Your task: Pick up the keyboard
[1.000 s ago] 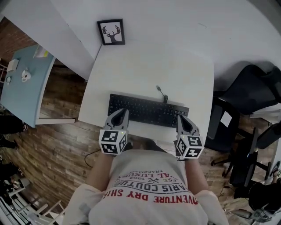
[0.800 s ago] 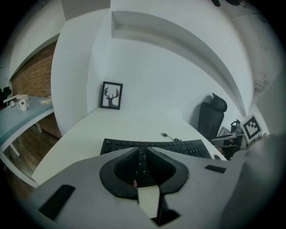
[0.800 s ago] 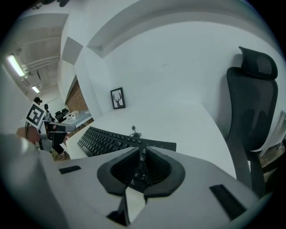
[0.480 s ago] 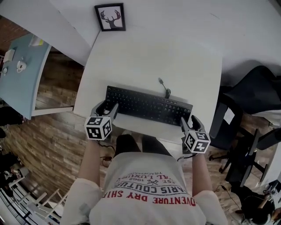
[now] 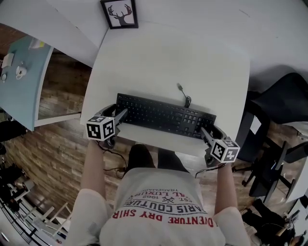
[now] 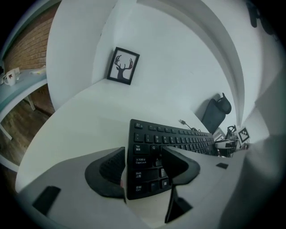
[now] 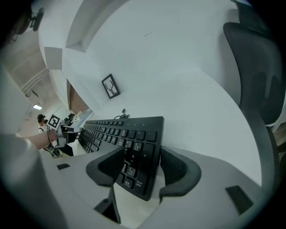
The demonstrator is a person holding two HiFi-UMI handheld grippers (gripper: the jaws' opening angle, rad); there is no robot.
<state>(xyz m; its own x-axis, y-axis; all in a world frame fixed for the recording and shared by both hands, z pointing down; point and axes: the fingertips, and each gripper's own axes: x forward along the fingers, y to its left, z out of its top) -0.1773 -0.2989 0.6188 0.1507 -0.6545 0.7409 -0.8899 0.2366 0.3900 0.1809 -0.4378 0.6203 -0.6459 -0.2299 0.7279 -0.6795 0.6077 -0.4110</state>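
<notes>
Being gripped at both of its short ends, the black keyboard [image 5: 163, 116] is lying lengthwise across the near part of the white desk [image 5: 168, 53], close to the front edge and just ahead of the person [image 5: 163, 211]. The left gripper [image 6: 143, 170] is being held at the keyboard's left end, and its fingers [image 6: 178, 163] are being closed on that end: one pad is being pressed over the lower keys beside Shift and Ctrl, while the other is being set against the outer edge. The right gripper [image 7: 143, 172] is being held at the opposite end in the same manner, with one pad being laid over the number keys and the other being brought up against the end's outer side, so that this end too is being clamped. Whether the keyboard is being raised off the desk cannot be told. A short cable [image 5: 183, 95] is being left trailing from the keyboard's far edge onto the bare desk. A framed deer picture [image 5: 119, 13] is being propped at the desk's far left corner, well apart from the keyboard. A dark office chair [image 5: 284, 96] is being seen to the right of the desk, and a pale blue table [image 5: 21, 81] far to the left over the wooden floor [image 5: 53, 158].
</notes>
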